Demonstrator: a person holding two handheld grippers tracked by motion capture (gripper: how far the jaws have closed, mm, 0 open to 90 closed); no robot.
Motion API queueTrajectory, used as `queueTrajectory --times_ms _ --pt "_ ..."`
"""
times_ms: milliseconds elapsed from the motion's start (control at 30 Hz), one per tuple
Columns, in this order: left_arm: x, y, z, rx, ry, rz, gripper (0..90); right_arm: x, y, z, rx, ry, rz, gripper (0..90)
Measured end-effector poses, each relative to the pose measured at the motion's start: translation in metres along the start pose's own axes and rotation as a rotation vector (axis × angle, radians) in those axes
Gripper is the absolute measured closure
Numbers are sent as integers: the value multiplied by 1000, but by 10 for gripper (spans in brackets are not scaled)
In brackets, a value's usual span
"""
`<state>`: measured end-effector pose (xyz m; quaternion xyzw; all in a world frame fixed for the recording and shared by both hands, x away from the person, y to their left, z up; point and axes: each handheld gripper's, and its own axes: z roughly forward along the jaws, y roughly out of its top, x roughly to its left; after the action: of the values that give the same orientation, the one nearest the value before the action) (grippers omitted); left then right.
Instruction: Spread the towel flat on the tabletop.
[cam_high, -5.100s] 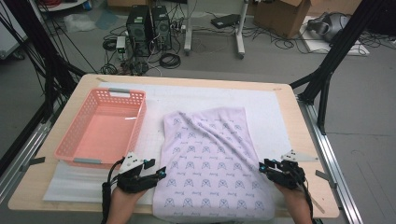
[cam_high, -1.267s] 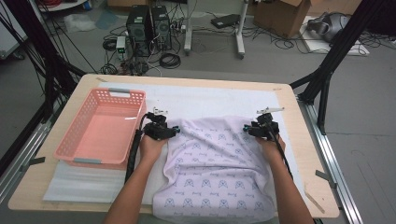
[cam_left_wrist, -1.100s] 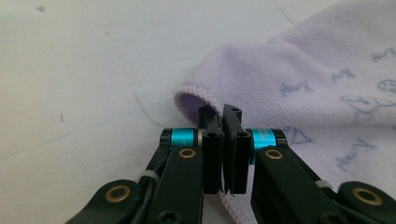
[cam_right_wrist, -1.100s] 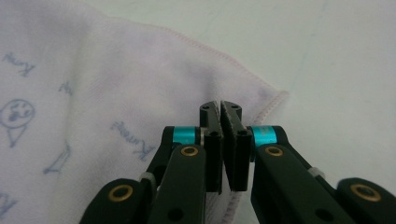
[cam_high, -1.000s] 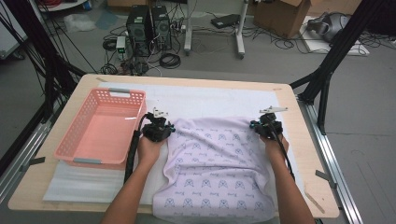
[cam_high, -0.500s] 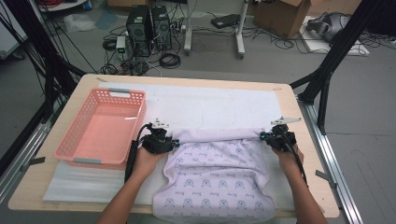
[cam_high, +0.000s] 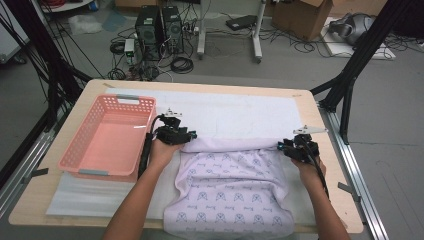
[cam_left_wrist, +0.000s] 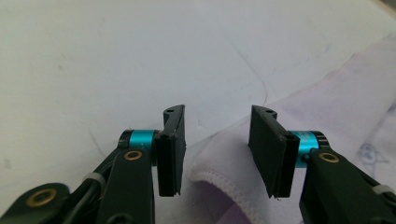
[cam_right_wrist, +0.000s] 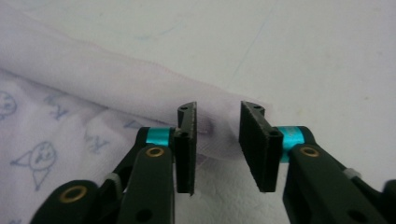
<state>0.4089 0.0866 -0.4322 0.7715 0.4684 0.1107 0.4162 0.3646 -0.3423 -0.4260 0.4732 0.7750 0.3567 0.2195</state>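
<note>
One fold: done, by the look of it; cloth (cam_high: 235, 190) doubled onto itself, reaching from the near edge of the table (cam_high: 30, 205) up to a soft rolled crease across the middle.
Top layer: wrinkled and bulging near the crease, not yet flat.
Left gripper (cam_high: 191, 135): at the left end of the crease, jaws spread and just been opening; hemmed corner lying between them, not pinched.
Right gripper (cam_high: 281, 146): at the right end of the crease, jaws spread and just been opening; end of the fold between them, let go.
Left to do: likely drawing both grippers clear, smoothing the top layer, perhaps a second fold.
White mat (cam_high: 235, 107): under the cloth, bare from the crease to the far edge.
Basket (cam_high: 70, 155): pink, empty, near the left edge; possibly the cloth's last stop, though that is a guess.
High view: whole layout, both forearms, crease running from gripper to gripper; too coarse to judge the gap between pads and cloth.
Left gripper view: stitched hem up close, sitting loose between the pads with room on either side.
Right gripper view: printed pattern and the rounded fold end between the pads; cloth passing behind one pad, contact there hard to tell.
</note>
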Motion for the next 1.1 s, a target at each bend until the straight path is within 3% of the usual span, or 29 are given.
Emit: queueTrajectory --times_ms 67,133,167,233,267,300,367,467,533,667,867,967,1100 --pt "-2 -3 8 45 -3 -5 562 -2 1 -1 -16 -1 7 634" --pt "-7 -3 11 52 12 32 568 -5 1 -1 -14 -2 15 629" --pt "-8 -4 12 56 5 46 606 -5 1 -1 -14 -3 20 629" --pt "-12 -4 12 67 43 115 690 -6 1 0 -15 -2 26 628" --pt "-12 -4 11 70 47 134 787 -6 1 0 -14 0 27 628" --pt "-12 -4 11 71 46 116 835 -6 1 1 -17 1 26 628" --pt "-10 -2 9 39 94 122 846 -6 1 2 -19 1 27 627" --pt "-2 3 1 -97 191 53 847 -6 2 4 -27 5 28 611" --pt "5 5 -4 -154 233 31 847 -7 3 5 -34 8 56 604" --pt "14 1 -2 -115 227 12 846 -10 10 13 -56 17 95 582" --pt "14 1 0 -124 211 -3 844 -11 34 34 -54 14 117 540" --pt "14 0 2 -92 201 -20 845 -12 46 48 -39 11 110 534" --pt "16 2 2 -117 199 -63 845 -10 57 73 13 43 113 537"
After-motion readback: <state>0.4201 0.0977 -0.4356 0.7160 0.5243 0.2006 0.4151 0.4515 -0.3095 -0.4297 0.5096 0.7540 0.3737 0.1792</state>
